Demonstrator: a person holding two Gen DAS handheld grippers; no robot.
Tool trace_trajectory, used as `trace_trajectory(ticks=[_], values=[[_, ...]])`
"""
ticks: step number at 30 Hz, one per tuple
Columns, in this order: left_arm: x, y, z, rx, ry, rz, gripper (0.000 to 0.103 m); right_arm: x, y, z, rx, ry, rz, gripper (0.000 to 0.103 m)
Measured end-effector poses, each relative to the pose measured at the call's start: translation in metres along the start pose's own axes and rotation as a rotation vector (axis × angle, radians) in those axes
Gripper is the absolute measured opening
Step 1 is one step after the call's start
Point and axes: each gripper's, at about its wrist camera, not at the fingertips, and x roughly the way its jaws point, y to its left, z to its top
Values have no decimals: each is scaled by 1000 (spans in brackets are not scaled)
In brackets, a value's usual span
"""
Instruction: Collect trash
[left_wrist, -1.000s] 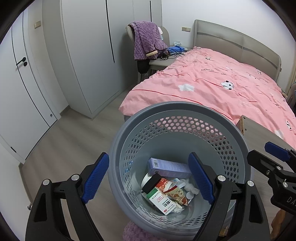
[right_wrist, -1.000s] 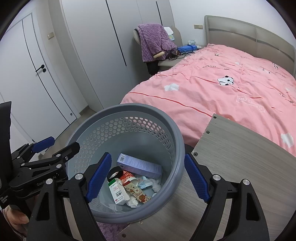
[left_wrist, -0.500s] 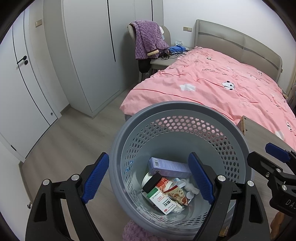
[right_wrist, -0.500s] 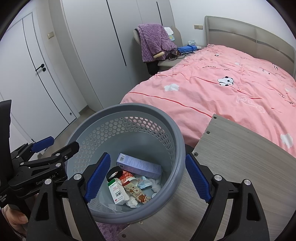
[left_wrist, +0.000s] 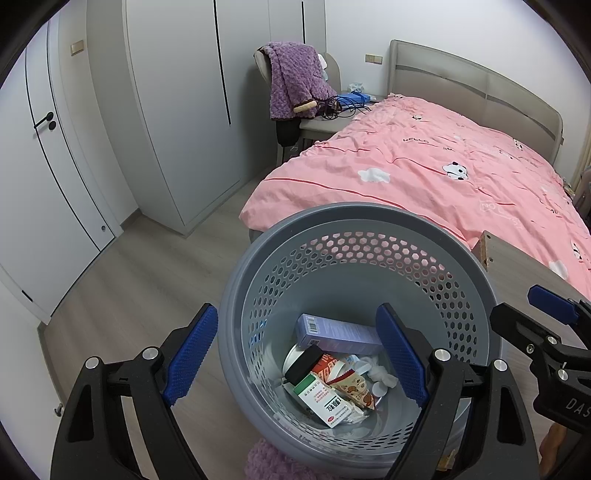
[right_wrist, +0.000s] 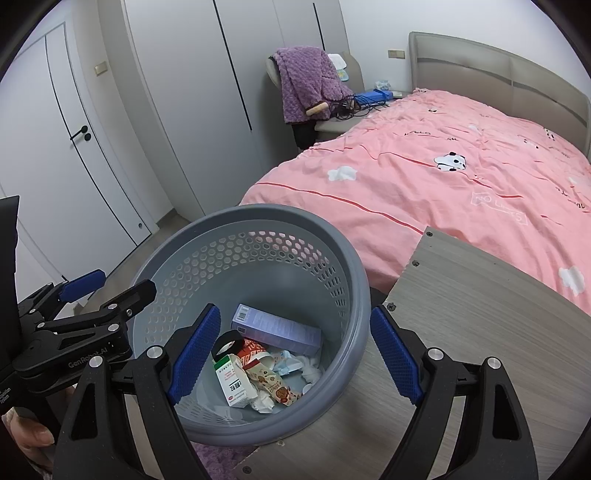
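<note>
With both pairs of jaws wide open and empty above the grey perforated plastic basket (left_wrist: 354, 236) holding the collected trash beside the grey wood-grain worktop (right_wrist: 480, 314), check nothing remains outside.

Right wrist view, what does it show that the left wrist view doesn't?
Only the right wrist view shows the open left tool and a broad stretch of the wooden tabletop. Only the left wrist view shows the right tool from the side. Both share the grey basket of trash and the pink bed.
</note>
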Motion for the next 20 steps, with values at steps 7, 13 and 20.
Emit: trace_trajectory(ticks=[7,13,20], values=[[0,0,0,4,-2,-1,83,0,0,0,0,-1,-1,82],[0,1,0,-4,-1,-3,84,0,0,0,0,0,-1,82],[0,2,1,-8,-2,1,84,0,1,0,0,-1,-1,82]])
